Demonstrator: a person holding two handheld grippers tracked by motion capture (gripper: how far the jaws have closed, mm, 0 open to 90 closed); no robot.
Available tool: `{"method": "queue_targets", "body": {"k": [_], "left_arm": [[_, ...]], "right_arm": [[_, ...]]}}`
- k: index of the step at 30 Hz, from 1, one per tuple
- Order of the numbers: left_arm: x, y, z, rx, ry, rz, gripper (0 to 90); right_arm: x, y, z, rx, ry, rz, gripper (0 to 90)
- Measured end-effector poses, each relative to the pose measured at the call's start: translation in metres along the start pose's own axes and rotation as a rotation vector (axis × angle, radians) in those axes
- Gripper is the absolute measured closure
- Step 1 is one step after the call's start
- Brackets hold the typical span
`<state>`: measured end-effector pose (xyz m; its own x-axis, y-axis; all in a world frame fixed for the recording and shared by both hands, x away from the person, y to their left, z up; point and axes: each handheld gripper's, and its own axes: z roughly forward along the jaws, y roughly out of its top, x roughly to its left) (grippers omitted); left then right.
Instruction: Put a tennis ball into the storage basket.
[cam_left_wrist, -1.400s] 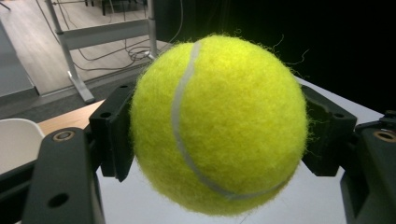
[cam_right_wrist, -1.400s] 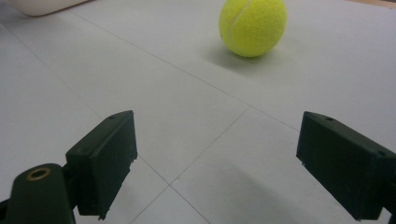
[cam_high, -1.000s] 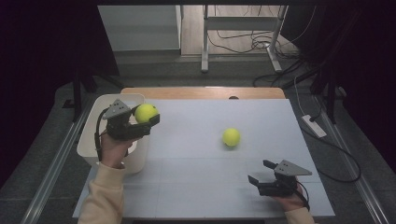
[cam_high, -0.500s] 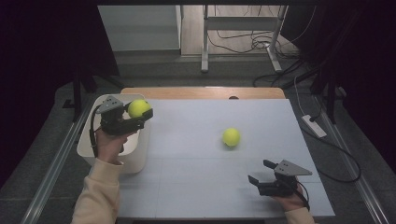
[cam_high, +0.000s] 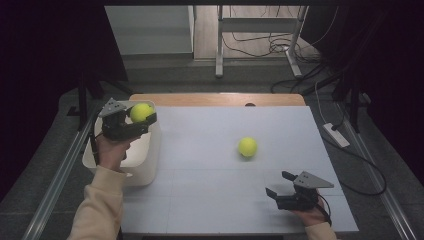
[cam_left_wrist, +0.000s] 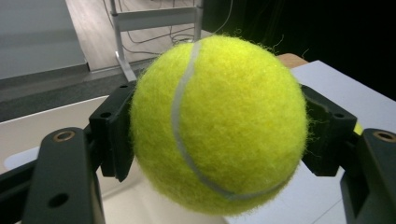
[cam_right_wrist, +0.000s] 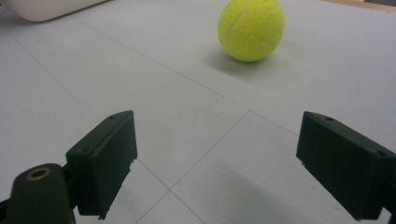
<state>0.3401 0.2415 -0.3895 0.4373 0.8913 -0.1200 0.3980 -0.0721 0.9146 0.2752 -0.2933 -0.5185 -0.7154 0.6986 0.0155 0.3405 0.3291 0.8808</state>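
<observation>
Bin (cam_high: 145, 162), white plastic, stood at the left edge of the table (cam_high: 210, 200); whether it held anything could not be told, since the left hand (cam_high: 111, 152) and its tool covered most of the opening in the high view. Left gripper (cam_high: 145, 119) was clenched on a yellow tennis ball (cam_high: 141, 111), held above the far part of the bin's opening, clear of the rim. In the left gripper view the ball (cam_left_wrist: 217, 126) sat squarely between both black pads (cam_left_wrist: 114, 135), one pressing on each side, white seam curving down its face. Left forearm, in a cream sleeve (cam_high: 97, 210), rose from the bottom edge with the wrist lifted and the gripper roughly level, pointing toward the table's middle.

Second tennis ball (cam_high: 247, 147) lay alone on the white table surface, well apart from the bin. Right gripper (cam_high: 279, 184) rested low at the near right of the table, jaws spread with nothing between them, aimed toward that ball (cam_right_wrist: 251, 29), which lay well ahead of the pads (cam_right_wrist: 105, 161).
</observation>
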Motion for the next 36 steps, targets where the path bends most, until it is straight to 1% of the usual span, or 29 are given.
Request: {"method": "queue_targets", "body": {"k": [1, 2, 5, 6, 11, 13, 18, 24, 25, 26, 33, 36], "left_arm": [[0.003, 0.000, 0.000, 0.000, 0.004, -0.005, 26.5], [0.003, 0.000, 0.000, 0.000, 0.004, -0.005, 26.5], [0.012, 0.001, 0.001, 0.005, 0.019, -0.020, 26.5], [0.012, 0.001, 0.001, 0.005, 0.019, -0.020, 26.5], [0.023, 0.003, 0.001, 0.020, 0.052, -0.029, 26.5], [0.025, 0.003, 0.002, 0.022, 0.056, -0.031, 26.5], [0.036, 0.003, 0.003, 0.052, 0.088, -0.037, 26.5], [0.051, 0.002, 0.004, 0.068, 0.090, -0.086, 26.5], [0.051, 0.002, 0.004, 0.068, 0.090, -0.086, 26.5], [0.056, 0.002, 0.005, 0.080, 0.098, -0.096, 26.4], [0.063, 0.003, 0.009, 0.112, 0.137, -0.092, 26.4], [0.066, 0.003, 0.012, 0.125, 0.143, -0.092, 26.4]], "right_arm": [[0.000, 0.000, 0.000, 0.000, 0.000, 0.000, 12.2], [0.000, 0.000, 0.000, 0.000, 0.000, 0.000, 12.2], [0.000, 0.000, 0.000, 0.002, 0.001, -0.002, 12.2], [0.000, 0.000, 0.000, 0.002, 0.001, -0.002, 12.2], [0.000, 0.000, 0.000, 0.005, -0.001, -0.004, 12.3], [0.000, 0.000, 0.000, 0.005, 0.000, -0.005, 12.3], [0.000, 0.000, 0.000, 0.003, 0.003, -0.004, 12.3], [0.000, 0.000, 0.001, 0.006, 0.001, -0.005, 12.3], [0.000, 0.000, 0.001, 0.006, 0.002, -0.004, 12.3], [0.000, 0.000, 0.001, 0.006, 0.002, -0.005, 12.4], [0.000, 0.000, 0.001, 0.007, 0.001, -0.006, 12.4], [0.000, 0.000, 0.001, 0.007, 0.002, -0.006, 12.4]]}}
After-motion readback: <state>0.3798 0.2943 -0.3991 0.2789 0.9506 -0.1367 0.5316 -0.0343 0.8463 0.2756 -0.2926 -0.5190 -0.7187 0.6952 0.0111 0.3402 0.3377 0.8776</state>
